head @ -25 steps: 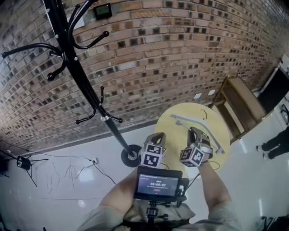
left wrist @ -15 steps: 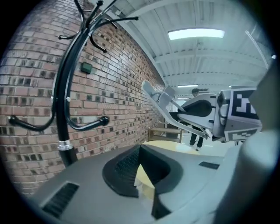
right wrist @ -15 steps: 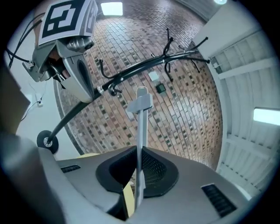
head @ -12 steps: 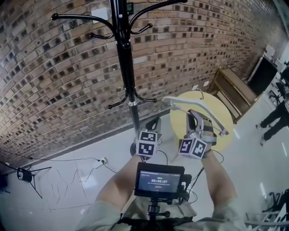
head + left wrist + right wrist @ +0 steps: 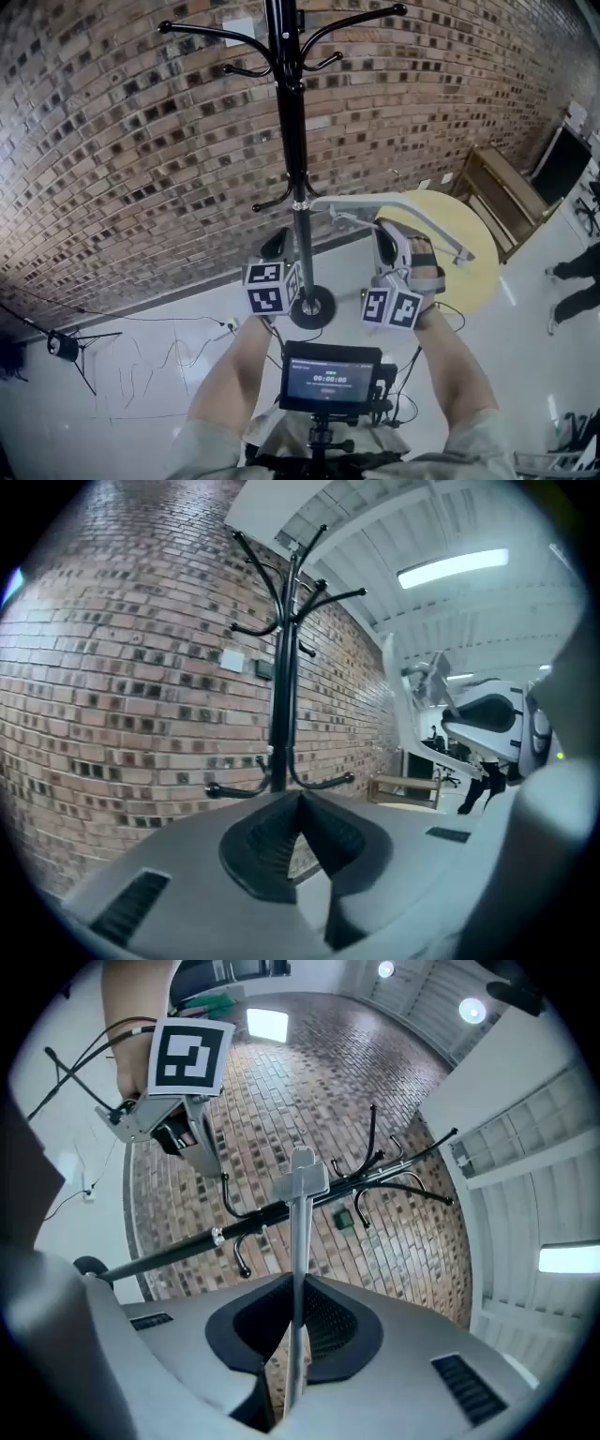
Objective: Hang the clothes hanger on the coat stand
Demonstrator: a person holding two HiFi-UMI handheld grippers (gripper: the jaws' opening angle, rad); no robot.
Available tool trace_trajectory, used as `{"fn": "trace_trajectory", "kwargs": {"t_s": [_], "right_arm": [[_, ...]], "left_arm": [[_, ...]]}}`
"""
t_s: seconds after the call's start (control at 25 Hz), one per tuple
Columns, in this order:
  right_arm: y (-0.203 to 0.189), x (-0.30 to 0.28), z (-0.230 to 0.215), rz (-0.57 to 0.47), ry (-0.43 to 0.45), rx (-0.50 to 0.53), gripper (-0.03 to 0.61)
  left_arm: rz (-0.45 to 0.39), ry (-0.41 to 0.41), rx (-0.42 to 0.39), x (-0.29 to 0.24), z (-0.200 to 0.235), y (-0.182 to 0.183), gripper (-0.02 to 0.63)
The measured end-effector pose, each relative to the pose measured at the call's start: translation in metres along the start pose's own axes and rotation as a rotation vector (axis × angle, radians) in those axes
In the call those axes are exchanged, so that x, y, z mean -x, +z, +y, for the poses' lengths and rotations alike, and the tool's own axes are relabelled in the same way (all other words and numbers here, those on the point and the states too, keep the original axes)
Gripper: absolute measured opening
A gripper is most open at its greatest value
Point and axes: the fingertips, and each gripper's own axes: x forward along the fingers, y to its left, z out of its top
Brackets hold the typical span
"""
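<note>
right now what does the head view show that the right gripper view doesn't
Only the head view: the yellow table, the chair, the screen at the person's chest and a tripod on the floor. Only the right gripper view: up close, the right claw shut on the thin edge of the hanger, plus ceiling lights. Both: the stand, the brick wall, the left claw and the hanger itself.
</note>
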Motion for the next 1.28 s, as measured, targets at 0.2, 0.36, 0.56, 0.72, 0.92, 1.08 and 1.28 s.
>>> {"fn": "trace_trajectory", "kwargs": {"t_s": [0.2,0.36,0.56,0.72,0.92,1.08,1.28], "right_arm": [[0.059,0.003,0.010,-0.081,-0.006,0.030,0.017],[0.127,0.006,0.037,-0.093,-0.014,0.053,0.017],[0.217,-0.004,0.069,-0.054,-0.041,0.059,0.015],[0.288,-0.022,0.107,-0.023,-0.032,0.061,0.015],[0.340,-0.057,0.144,0.024,0.018,0.116,0.015],[0.351,-0.072,0.174,0.074,0.074,0.150,0.015],[0.342,-0.081,0.218,0.138,0.144,0.182,0.015]], "left_arm": [[-0.041,0.133,0.004,0.047,0.088,0.019,0.011],[-0.069,0.170,-0.006,0.089,0.166,0.026,0.010],[-0.069,0.102,-0.046,0.120,0.237,0.035,0.011],[-0.049,0.064,-0.061,0.140,0.300,0.028,0.011],[-0.051,0.053,-0.035,0.154,0.365,0.033,0.011],[-0.049,0.035,-0.023,0.158,0.388,0.029,0.011],[-0.018,0.015,-0.024,0.150,0.397,0.009,0.011]]}}
